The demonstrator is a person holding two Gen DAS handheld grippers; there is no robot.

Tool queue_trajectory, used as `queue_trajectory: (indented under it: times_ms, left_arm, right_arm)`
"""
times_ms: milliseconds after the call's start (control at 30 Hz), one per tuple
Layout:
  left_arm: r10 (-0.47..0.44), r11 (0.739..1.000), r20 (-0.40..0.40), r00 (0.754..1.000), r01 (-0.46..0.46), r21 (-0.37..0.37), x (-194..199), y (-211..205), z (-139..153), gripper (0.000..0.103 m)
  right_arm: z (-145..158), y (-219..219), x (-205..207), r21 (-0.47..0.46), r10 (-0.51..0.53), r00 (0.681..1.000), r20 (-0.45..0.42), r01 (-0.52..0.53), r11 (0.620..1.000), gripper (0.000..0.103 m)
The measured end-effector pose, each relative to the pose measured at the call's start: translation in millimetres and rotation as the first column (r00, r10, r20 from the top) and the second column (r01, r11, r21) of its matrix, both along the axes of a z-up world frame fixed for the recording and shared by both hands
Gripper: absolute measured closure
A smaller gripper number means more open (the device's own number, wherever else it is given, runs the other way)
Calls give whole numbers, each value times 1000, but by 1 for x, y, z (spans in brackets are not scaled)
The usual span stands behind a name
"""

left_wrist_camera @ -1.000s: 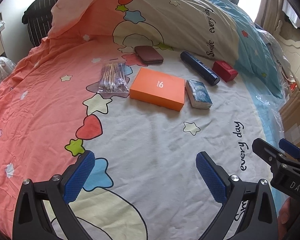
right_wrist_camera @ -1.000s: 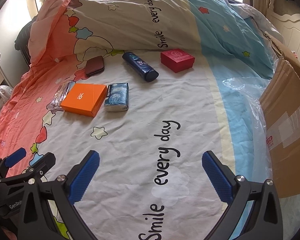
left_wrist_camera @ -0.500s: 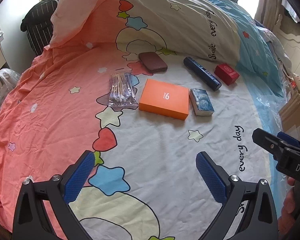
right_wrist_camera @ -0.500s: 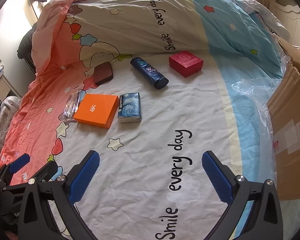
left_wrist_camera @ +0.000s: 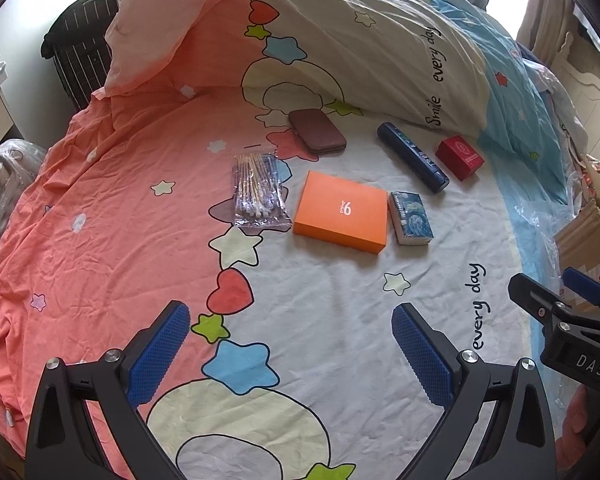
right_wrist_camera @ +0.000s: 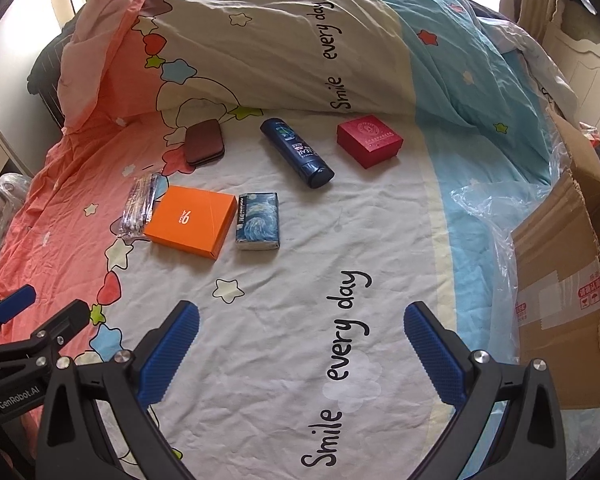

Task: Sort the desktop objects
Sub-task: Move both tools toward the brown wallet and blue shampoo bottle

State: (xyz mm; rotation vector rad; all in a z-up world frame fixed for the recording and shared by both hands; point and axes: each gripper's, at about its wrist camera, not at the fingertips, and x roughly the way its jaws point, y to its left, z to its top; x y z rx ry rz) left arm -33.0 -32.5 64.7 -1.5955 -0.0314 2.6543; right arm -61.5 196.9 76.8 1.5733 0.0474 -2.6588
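Orange, white and blue bedding printed with stars, hearts and the words "Smile every day" covers a bed point(right_wrist_camera: 284, 320), and six small things lie spread on it. At the far side, against the folded-up quilt point(right_wrist_camera: 284, 40), sit a dark brown case point(right_wrist_camera: 204, 142), a dark blue bottle point(right_wrist_camera: 296, 152) lying on its side, and a red box point(right_wrist_camera: 370, 140), each apart from the others. Nearer the cameras lies a row of three: a clear packet of cotton swabs point(left_wrist_camera: 260, 190), an orange box point(left_wrist_camera: 342, 210) marked with a white 9, and a blue tissue pack point(left_wrist_camera: 411, 218) with a swirling painted pattern. The tissue pack lies just beside the orange box, on its right; whether they touch is unclear. In the right wrist view the swab packet lies against the box's left edge.

The left claw point(left_wrist_camera: 290, 354) hovers over the near part of the bed with its blue-padded fingers wide apart and nothing between them. The right claw point(right_wrist_camera: 302, 350) is likewise spread wide and empty, pointing toward the tissue pack and bottle. Both are well short of all six things. Each claw shows at the edge of the other's view.

A torn cardboard box point(right_wrist_camera: 560, 292) lined with clear plastic stands at the right edge of the bed. A dark striped bag point(left_wrist_camera: 80, 56) stands beyond the bed's far left corner.
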Motion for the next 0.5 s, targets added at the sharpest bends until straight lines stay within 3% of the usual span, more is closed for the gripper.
queue_trajectory:
  times_ms: [367, 500]
  left_arm:
    - [-28, 998, 45, 999, 25, 62, -19, -17, 2, 0]
    - [-32, 998, 46, 998, 30, 46, -33, -21, 3, 0]
  right_arm:
    - [15, -15, -26, 10, -43, 999, 7, 43, 999, 0]
    - [17, -22, -30, 8, -48, 999, -4, 49, 999, 0]
